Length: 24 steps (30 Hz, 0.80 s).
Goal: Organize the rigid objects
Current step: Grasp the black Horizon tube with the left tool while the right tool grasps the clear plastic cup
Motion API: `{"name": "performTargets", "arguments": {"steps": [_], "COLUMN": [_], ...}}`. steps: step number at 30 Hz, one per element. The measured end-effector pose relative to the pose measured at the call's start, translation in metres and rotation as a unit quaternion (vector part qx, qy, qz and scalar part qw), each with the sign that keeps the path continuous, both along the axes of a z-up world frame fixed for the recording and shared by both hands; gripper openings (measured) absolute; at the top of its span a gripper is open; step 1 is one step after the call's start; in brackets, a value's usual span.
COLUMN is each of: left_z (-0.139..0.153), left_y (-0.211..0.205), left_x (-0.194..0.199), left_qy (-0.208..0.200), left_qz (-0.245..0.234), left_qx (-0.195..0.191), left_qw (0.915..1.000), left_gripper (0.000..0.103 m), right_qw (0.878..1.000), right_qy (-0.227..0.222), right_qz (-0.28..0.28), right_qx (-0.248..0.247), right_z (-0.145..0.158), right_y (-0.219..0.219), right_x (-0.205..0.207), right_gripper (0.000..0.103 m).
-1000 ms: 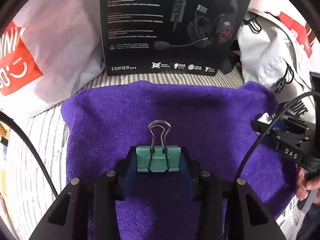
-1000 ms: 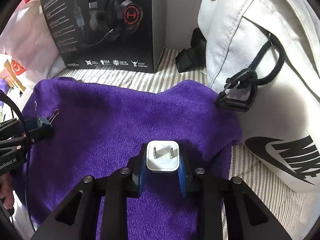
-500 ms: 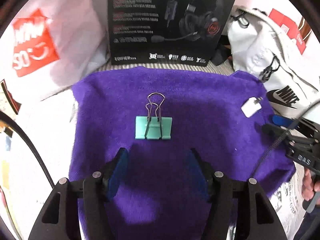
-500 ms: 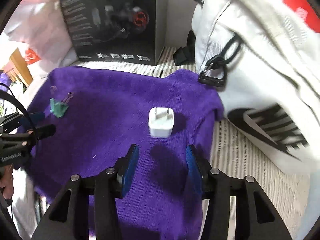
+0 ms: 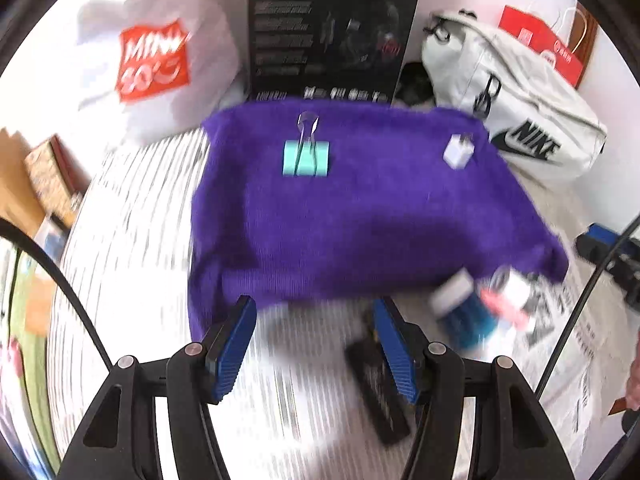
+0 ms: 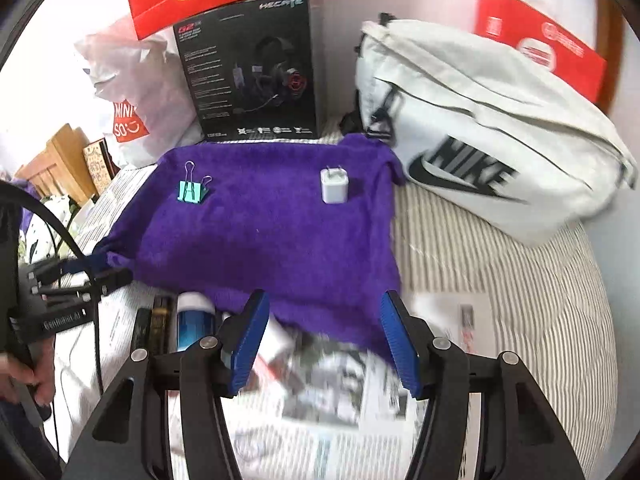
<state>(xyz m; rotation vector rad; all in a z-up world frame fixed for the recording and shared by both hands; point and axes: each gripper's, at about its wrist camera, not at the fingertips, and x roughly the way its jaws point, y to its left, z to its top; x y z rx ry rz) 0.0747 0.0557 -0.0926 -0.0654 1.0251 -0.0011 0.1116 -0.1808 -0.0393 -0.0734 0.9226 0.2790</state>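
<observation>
Our left tongs (image 5: 312,344) and right tongs (image 6: 322,338) both gape apart, holding nothing, at the near edge of the purple towel (image 6: 272,232). On that towel's far half lie the teal binder clip (image 6: 193,191) and, well apart from it, the white charger (image 6: 334,186). Near the towel's front edge, a blue-capped bottle (image 6: 194,322) and dark bars (image 6: 154,328) crowd together; we risk nudging neighbours when grabbing one.

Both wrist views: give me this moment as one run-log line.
left gripper: open, empty | right gripper: open, empty | binder clip, charger plug: apart on purple towel | near-edge items: unsorted
</observation>
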Motion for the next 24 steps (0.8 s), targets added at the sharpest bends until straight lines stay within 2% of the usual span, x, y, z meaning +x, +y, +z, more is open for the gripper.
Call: {"name": "performTargets", "arguments": {"steps": [2,5,11,13,17,22,24], "left_z": [-0.007,-0.018,-0.027,-0.025,-0.026,-0.026,-0.028], "left_y": [-0.005,-0.011,-0.021,-0.027,-0.026,-0.012,-0.016], "left_x": [-0.014,-0.023,-0.028,-0.028,-0.035,-0.043,-0.041], "left_qy": [0.006,0.020,0.034,0.025,0.026,0.021,0.023], "left_qz": [-0.003,-0.005,-0.016,-0.013,-0.015,-0.015,-0.027], "left_qx": [-0.006,0.006,-0.008,0.019,0.049,0.024,0.031], "left_qw": [1.0000,0.9998,0.9993,0.9994,0.9983,0.9994,0.9989], "left_gripper": [0.059,0.059,0.061,0.062,0.062,0.062,0.062], "right_qw": [1.000,1.000,1.000,1.000,1.000,0.999,1.000], "right_qy": [-0.005,-0.019,-0.023,-0.021,-0.026,-0.025,-0.021], "right_qz": [-0.004,-0.004,-0.003,0.001,0.015,0.020,0.021], "right_qx": [-0.010,-0.020,0.003,0.009,0.010,-0.004,0.002], "right_z": [0.001,0.004,0.007,0.007,0.007,0.003,0.002], "right_y": [-0.005,-0.012,-0.023,-0.022,-0.017,-0.014,-0.014], "right_x": [-0.017,-0.035,-0.056,-0.060,-0.069,-0.075,-0.075], "right_gripper": [0.058,0.058,0.061,0.061,0.061,0.061,0.061]}}
